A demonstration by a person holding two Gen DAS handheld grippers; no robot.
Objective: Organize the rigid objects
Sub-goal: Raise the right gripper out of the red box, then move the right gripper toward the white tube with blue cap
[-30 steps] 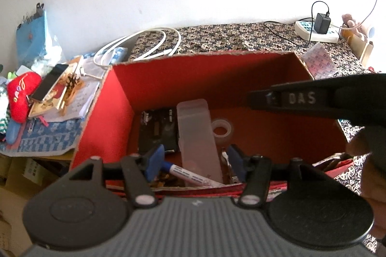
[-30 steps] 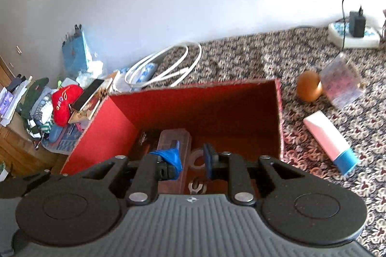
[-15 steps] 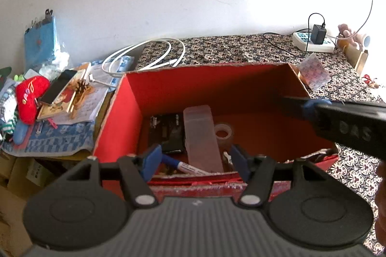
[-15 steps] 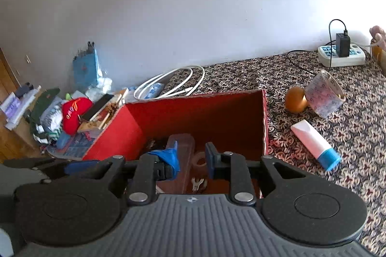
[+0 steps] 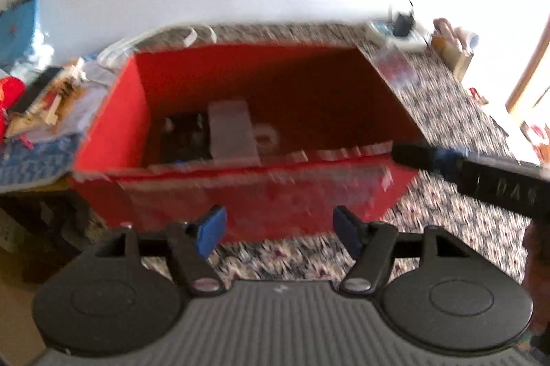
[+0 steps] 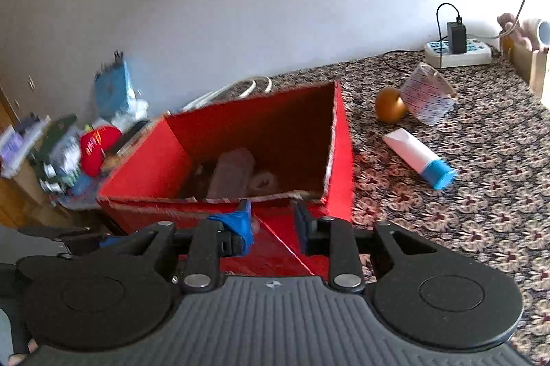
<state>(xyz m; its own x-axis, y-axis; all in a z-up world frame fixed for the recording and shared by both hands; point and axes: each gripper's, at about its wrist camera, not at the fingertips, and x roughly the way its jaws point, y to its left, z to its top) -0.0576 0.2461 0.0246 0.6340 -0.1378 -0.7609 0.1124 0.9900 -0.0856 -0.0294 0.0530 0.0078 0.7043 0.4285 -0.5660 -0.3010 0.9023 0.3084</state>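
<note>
My left gripper (image 5: 278, 226) hangs nearest, just short of the red box's near wall; its jaws are opening, already wide, with nothing between them. My right gripper (image 6: 273, 221) hovers over the box's near right corner, its blue pads a narrow gap apart and empty.

The red box (image 6: 340, 139) sits on the patterned cloth (image 6: 481, 194) and already holds a clear plastic case (image 5: 230, 129), a black item (image 5: 184, 134) left of it and a tape roll (image 5: 266, 135) to its right, all down on the floor of the box.

To the right of the box, well apart from it, lie a white tube with a blue cap (image 6: 417, 158), then farther off a brown egg-shaped thing (image 6: 390, 104) touching a tipped clear measuring cup (image 6: 428, 98).

I judge I am between placements, both hands free. Next I must swing the right gripper rightward to the tube, widen the jaws, and close across its body.
</note>
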